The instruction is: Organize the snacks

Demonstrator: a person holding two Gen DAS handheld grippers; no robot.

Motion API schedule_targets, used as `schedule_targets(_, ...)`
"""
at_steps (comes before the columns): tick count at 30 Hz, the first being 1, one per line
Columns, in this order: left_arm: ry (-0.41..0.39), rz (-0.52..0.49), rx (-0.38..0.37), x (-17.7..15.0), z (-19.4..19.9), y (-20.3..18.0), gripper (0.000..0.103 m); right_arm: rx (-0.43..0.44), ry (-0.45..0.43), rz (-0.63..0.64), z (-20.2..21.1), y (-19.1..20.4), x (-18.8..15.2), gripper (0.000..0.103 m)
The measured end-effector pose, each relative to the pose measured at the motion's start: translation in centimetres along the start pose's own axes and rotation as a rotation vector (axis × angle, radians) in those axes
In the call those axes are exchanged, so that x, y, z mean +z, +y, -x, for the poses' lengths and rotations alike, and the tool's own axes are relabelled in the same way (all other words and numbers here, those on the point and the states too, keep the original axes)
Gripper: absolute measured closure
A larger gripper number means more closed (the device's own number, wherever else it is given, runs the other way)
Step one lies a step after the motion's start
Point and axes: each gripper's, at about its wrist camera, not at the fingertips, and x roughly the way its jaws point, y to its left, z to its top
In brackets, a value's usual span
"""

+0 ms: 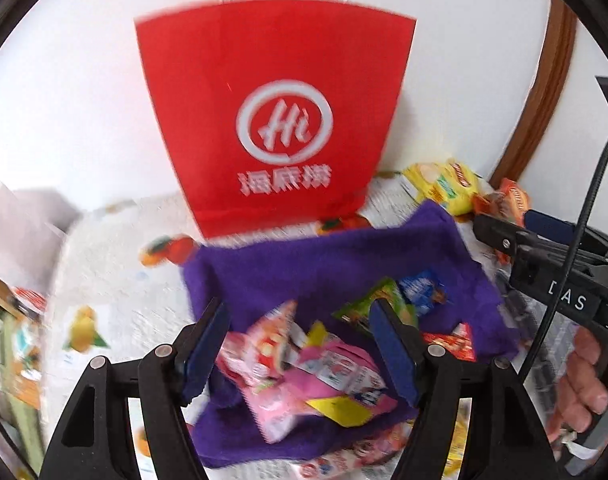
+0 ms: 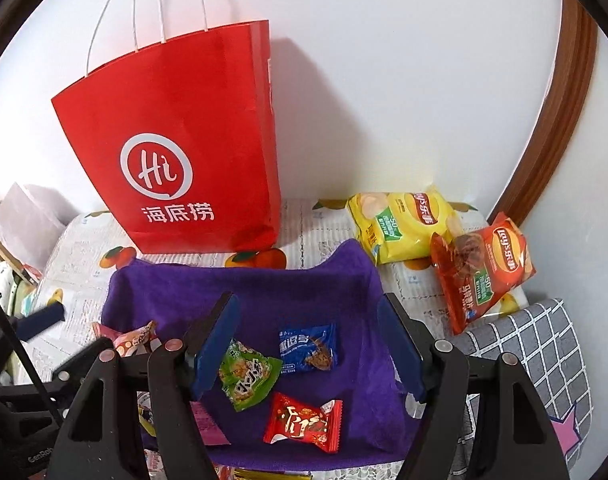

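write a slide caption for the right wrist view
Open right gripper above a purple cloth with three small snacks, red bag behind.

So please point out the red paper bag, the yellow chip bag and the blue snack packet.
red paper bag [image 2: 192, 128], right wrist view, front panel
yellow chip bag [image 2: 403, 226], right wrist view, middle
blue snack packet [image 2: 307, 350], right wrist view, centre

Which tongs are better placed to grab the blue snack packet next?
Right, probably. The right tongs are open with the blue packet lying between the fingers on the purple cloth. The left tongs sit over the pink packets.
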Motion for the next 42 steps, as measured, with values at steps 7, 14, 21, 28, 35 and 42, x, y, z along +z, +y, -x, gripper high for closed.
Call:
schedule_targets(7, -0.079, -0.036, 0.056, 0.2, 2.1, 0.0, 0.032, 0.062, -0.035, -0.029, 1.9, 0.5, -0.6, 0.032)
schedule_targets(14, -0.115, -0.008, 0.019, 0.4, 4.2, 1.0, 0.032, 0.069, 0.002, -0.041, 3.1, -1.1, -5.5, 0.032)
schedule_targets(21, -0.124, 0.023, -0.1, 0.2, 6.8, 1.2, 0.032, 0.024, 0.094, -0.082, 3.7, -4.3, -12.7, 0.032)
schedule_targets(28, -0.164, -0.024, -0.145, -0.5, 9.3, -0.6, 0.032, 0.049, 0.172, -0.106, 2.7, -5.3, -18.5, 0.032)
schedule_targets(35, -0.169, -0.043, -0.166, -0.8, 9.9, -1.2, 0.032, -0.023, 0.189, 0.004, 0.2, -4.1, -20.8, 0.036)
schedule_targets(42, -0.161, -0.046, -0.141, -0.7, 9.4, -1.4, 0.032, -0.005, 0.112, 0.0, -0.5, -4.3, -21.0, 0.036)
